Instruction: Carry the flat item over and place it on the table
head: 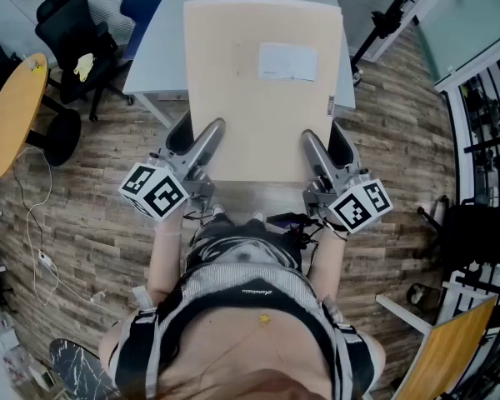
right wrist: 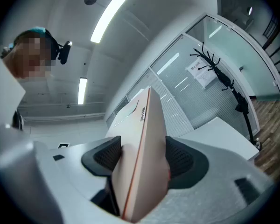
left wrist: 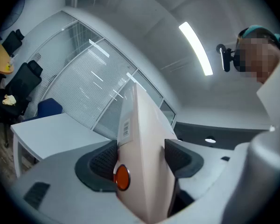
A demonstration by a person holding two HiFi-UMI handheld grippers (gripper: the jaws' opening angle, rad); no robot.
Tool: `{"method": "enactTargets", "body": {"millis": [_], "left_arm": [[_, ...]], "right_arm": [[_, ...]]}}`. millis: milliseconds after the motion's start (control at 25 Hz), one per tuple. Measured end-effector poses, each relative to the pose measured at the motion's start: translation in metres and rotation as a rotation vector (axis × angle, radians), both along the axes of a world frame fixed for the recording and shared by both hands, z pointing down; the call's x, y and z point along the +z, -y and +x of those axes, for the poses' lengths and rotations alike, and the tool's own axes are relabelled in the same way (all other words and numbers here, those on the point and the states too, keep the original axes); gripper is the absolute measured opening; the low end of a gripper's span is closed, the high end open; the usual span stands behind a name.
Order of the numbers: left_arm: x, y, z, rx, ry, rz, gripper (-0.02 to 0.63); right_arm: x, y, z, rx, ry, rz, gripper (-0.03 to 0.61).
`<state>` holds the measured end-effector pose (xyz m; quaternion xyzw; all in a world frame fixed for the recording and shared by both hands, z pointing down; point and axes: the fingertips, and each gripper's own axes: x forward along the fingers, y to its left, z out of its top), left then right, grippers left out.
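Torso (head: pixel 242 307): seen closest beneath the head camera, in a striped top, with both forearms extended forward.
Left gripper (left wrist: pixel 142 158): jaws set wide and pressed on the near-left edge of the flat item (head: pixel 262 98); both ribbed pads are seen against its faces.
Right gripper (right wrist: pixel 142 160): jaws likewise clamped across the near-right edge of the same item.
Flat item: a beige carton, held by its near edge and overlying most of the white table (head: pixel 154 57) (contact with the tabletop cannot be confirmed).
Markings: a white label (head: pixel 287 61) is borne on the upper face, an orange round sticker (left wrist: pixel 122 177) on the edge.
Surroundings: a round wooden table (head: pixel 12 115) and a black chair (head: pixel 71 32) are noted on the plank floor (head: pixel 92 215) to the left.
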<state>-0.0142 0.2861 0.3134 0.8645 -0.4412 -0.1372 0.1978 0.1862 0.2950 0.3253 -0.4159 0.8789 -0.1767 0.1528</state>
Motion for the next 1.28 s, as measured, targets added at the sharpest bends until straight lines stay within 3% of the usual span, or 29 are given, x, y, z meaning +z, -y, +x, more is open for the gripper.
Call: {"method": "enactTargets", "body": {"millis": [1280], "left_arm": [[0.002, -0.003, 0.036, -0.007, -0.005, 0.016, 0.308]], "right_arm": [[0.004, 0.001, 0.034, -0.007, -0.009, 0.012, 0.299]]}}
